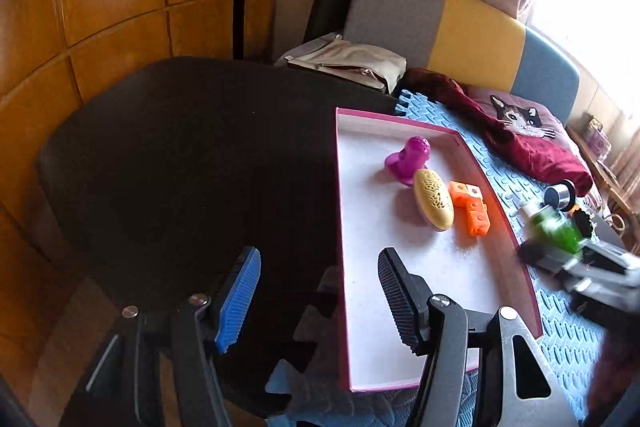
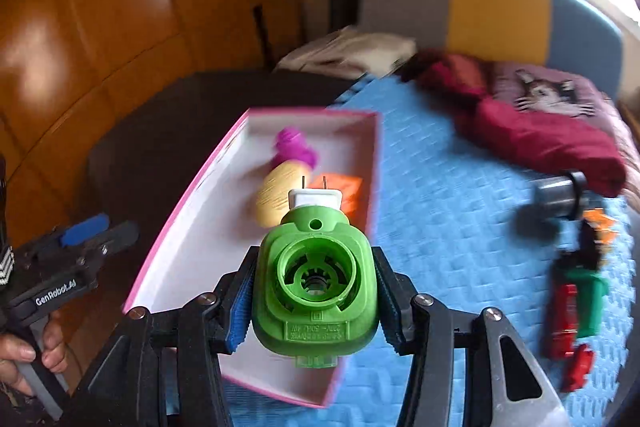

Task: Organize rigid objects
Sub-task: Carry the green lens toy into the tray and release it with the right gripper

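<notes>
A pink-rimmed white tray [image 1: 400,267] [image 2: 208,243] lies on a blue foam mat. In it sit a purple toy [image 1: 410,159] [image 2: 294,149], a yellow oval object [image 1: 433,199] [image 2: 280,193] and an orange block piece [image 1: 470,207] [image 2: 340,193]. My right gripper [image 2: 314,291] is shut on a green plug-in device [image 2: 316,283] with a white plug, held above the tray's near right edge; it shows blurred in the left wrist view [image 1: 556,231]. My left gripper [image 1: 316,291] is open and empty, over the tray's left rim; it also shows in the right wrist view [image 2: 86,233].
On the mat right of the tray lie a grey cylinder [image 2: 560,195] [image 1: 560,195], a black and orange piece [image 2: 596,231], and red and green toys [image 2: 576,307]. A maroon cloth [image 2: 540,139] and a cat-print cushion [image 1: 520,119] lie behind. A black surface [image 1: 200,155] lies left.
</notes>
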### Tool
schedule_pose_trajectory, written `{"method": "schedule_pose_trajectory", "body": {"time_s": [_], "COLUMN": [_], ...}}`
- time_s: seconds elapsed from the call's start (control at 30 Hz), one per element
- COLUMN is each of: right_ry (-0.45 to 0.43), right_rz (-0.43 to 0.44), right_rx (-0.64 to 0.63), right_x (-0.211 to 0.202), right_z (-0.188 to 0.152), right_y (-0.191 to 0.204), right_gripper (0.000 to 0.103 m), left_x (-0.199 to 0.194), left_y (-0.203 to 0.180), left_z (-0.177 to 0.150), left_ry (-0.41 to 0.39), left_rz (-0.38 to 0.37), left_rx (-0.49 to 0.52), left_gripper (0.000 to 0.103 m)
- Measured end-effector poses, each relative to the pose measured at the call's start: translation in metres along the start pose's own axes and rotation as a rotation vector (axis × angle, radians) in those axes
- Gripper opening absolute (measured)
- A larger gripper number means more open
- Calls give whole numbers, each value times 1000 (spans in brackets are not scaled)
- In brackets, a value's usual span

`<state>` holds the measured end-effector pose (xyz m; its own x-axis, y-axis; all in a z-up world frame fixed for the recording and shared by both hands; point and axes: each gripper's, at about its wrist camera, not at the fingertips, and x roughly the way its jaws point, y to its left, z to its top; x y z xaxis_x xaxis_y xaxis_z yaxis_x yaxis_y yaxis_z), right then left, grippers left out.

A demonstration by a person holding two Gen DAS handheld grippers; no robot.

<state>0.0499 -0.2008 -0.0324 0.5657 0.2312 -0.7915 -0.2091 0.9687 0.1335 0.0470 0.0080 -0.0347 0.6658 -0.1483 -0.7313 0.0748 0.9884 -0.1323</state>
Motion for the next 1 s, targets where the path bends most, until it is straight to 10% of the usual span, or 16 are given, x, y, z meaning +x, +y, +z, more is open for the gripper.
{"method": "schedule_pose_trajectory", "body": {"time_s": [0.33,1.0], "right_ry": [69,-77], "right_rz": [-149,-123], "right_rx": [-48,33], "right_x": [73,13], "right_z": [10,-4], "right_y": [-1,-12], "right_gripper": [53,55], "left_x": [6,-9], "left_y": [4,-14], "left_z": [-3,-1], "left_ry": [17,-30], "left_rz": [-8,-6], "left_rx": [-1,56], "left_gripper": [62,65]}}
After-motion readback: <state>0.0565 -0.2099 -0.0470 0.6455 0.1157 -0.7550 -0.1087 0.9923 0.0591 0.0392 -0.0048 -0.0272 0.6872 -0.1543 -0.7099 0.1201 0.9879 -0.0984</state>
